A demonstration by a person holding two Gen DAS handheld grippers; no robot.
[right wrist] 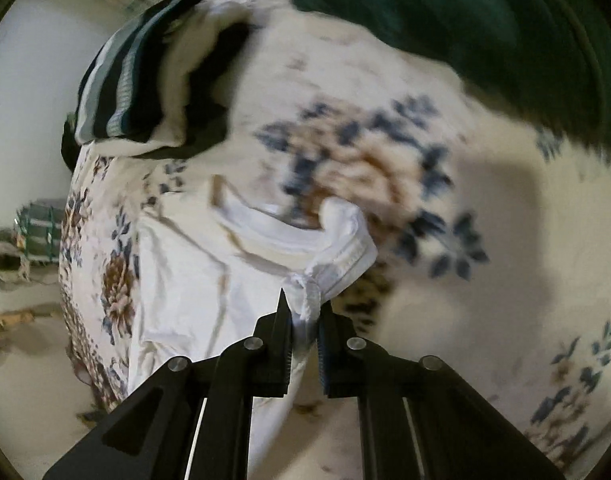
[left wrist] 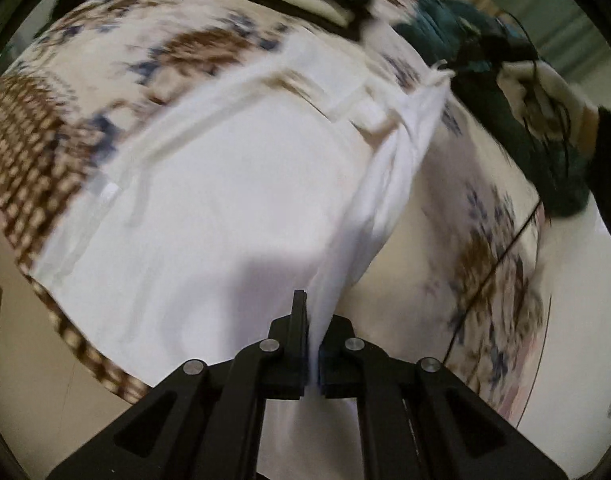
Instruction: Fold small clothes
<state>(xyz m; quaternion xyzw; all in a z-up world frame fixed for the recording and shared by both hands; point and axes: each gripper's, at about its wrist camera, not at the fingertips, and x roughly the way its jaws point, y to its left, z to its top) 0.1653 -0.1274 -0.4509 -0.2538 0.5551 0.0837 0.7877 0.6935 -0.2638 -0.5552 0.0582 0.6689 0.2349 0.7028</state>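
Left wrist view shows the thin white cotton garment (left wrist: pixel 233 208) lifted and creased, its edge pinched by the left gripper (left wrist: pixel 313 344), while the right gripper (right wrist: pixel 305 320) pinches its ribbed hem.

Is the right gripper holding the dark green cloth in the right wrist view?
No, the right gripper is clamped on a bunched seam of the white cotton garment, while the dark green cloth lies apart.
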